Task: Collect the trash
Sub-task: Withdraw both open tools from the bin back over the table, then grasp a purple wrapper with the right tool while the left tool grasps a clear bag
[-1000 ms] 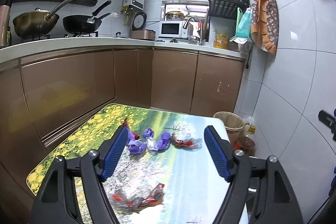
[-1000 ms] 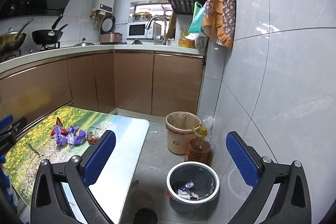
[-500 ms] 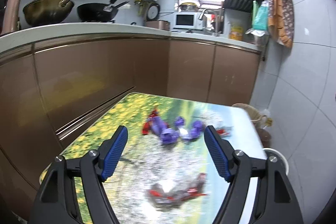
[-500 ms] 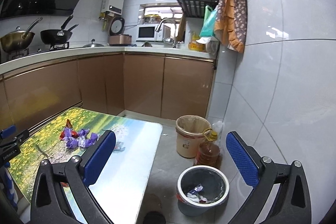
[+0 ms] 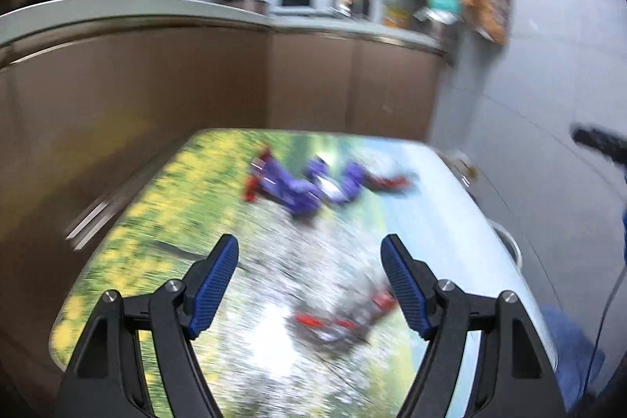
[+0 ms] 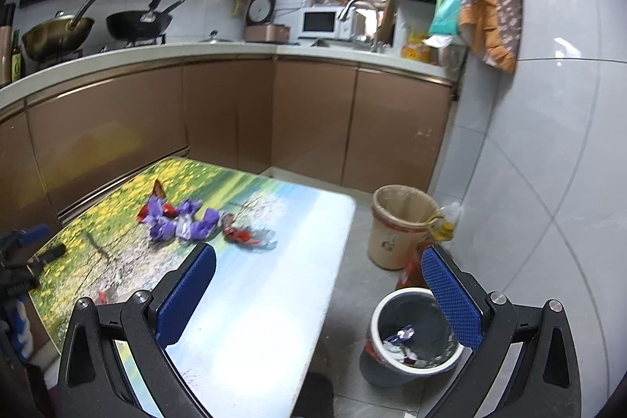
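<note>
Both grippers are empty here. The left gripper [image 5: 309, 285] has its jaws wide apart over the near part of the tabletop [image 5: 443, 222], with a crumpled clear-and-red wrapper [image 5: 345, 324] lying just below and between them, blurry though. Further back there's a pile of purple and red candy wrappers [image 6: 184, 222] around the middle of the flower-print top. The right gripper [image 6: 319, 296] also has its jaws spread open, nothing in them, hanging over the right edge of the tabletop. On the floor to the right sits a grey trash bin [image 6: 411, 339] with some wrappers already inside, a beige bin [image 6: 395, 226] behind it.
</note>
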